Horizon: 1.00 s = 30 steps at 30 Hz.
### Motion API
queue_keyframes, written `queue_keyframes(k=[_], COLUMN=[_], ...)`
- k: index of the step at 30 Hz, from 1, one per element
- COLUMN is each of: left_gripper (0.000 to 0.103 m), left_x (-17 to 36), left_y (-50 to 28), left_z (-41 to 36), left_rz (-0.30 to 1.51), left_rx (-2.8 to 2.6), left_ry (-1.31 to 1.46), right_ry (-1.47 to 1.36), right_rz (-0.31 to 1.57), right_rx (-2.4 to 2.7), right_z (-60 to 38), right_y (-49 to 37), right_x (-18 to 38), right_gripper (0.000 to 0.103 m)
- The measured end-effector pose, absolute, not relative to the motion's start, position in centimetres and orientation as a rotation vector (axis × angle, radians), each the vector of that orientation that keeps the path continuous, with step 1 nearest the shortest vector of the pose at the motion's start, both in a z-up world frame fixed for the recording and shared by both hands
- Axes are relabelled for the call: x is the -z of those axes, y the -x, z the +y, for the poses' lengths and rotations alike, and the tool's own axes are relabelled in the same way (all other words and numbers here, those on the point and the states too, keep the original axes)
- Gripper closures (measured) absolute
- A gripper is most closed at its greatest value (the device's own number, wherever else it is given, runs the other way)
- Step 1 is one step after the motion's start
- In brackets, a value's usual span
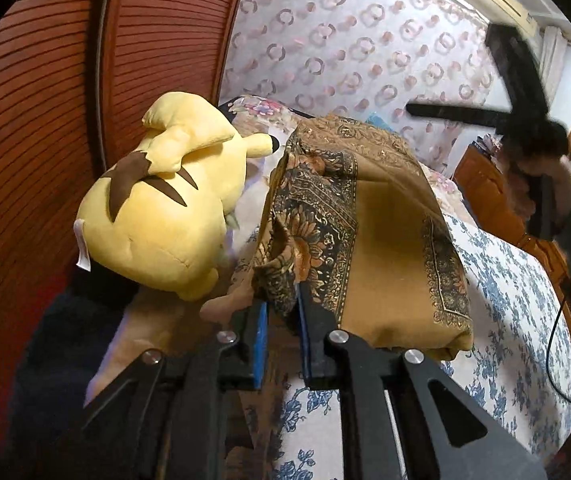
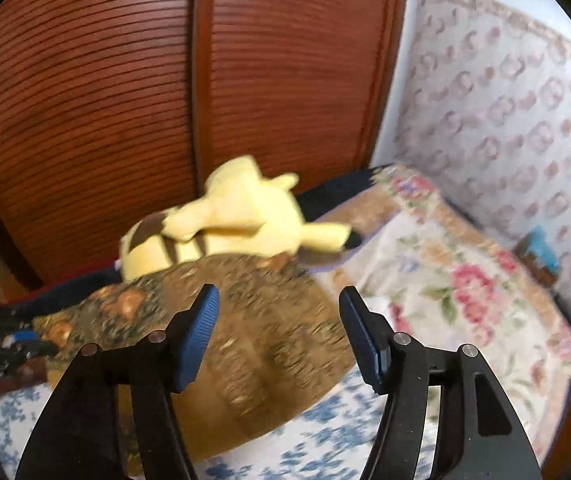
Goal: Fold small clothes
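Note:
A brown cloth with a dark floral border (image 1: 385, 240) lies partly folded on the bed. My left gripper (image 1: 283, 320) is shut on a bunched edge of this cloth at its near left side. In the right wrist view the same cloth (image 2: 253, 344) lies below and ahead of my right gripper (image 2: 279, 320), which is open and empty, held just above it. The right gripper also shows blurred at the far right in the left wrist view (image 1: 525, 120), held in a hand.
A yellow plush toy (image 1: 165, 200) lies left of the cloth, also in the right wrist view (image 2: 229, 220). The bed has a blue-flowered sheet (image 1: 517, 320) and a pink-flowered quilt (image 2: 465, 280). Wooden louvred wardrobe doors (image 2: 125, 100) stand behind. A wooden bed frame (image 1: 485, 192) is at right.

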<state>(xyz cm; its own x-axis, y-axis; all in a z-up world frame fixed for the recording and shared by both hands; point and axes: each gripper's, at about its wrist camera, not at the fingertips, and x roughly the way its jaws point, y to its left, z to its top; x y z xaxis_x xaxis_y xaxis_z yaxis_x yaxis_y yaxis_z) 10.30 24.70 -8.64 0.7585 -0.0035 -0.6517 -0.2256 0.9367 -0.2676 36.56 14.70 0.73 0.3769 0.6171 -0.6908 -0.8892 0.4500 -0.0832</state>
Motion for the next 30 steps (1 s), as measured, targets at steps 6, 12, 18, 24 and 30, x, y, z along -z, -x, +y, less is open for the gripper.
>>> queue_keyframes(k=[6, 12, 18, 24, 30], left_gripper=[0.067, 0.047, 0.047, 0.047, 0.047], left_x=[7.2, 5.5, 4.5, 3.1, 1.8], left_y=[-9.4, -9.1, -9.6, -9.8, -9.5], left_z=[24.5, 24.2, 22.4, 19.6, 15.4], left_rz=[0.666, 0.623, 0.614, 0.596, 0.564], left_rx=[-0.140, -0.131, -0.128, -0.125, -0.068], left_ry=[0.297, 0.263, 0.209, 0.157, 0.107], right_ry=[0.422, 0.421, 0.391, 0.321, 0.264], right_rz=[0.756, 0.742, 0.702, 0.643, 0.607], right_rx=[-1.012, -0.948, -0.897, -0.855, -0.758], right_z=[15.6, 15.2, 13.0, 7.9, 1.2], right_y=[-37.8, -37.3, -35.1, -31.3, -27.0], right_x=[4.7, 8.6, 6.1, 3.0, 0.8], right_gripper=[0.040, 0.039, 0.039, 0.039, 0.036])
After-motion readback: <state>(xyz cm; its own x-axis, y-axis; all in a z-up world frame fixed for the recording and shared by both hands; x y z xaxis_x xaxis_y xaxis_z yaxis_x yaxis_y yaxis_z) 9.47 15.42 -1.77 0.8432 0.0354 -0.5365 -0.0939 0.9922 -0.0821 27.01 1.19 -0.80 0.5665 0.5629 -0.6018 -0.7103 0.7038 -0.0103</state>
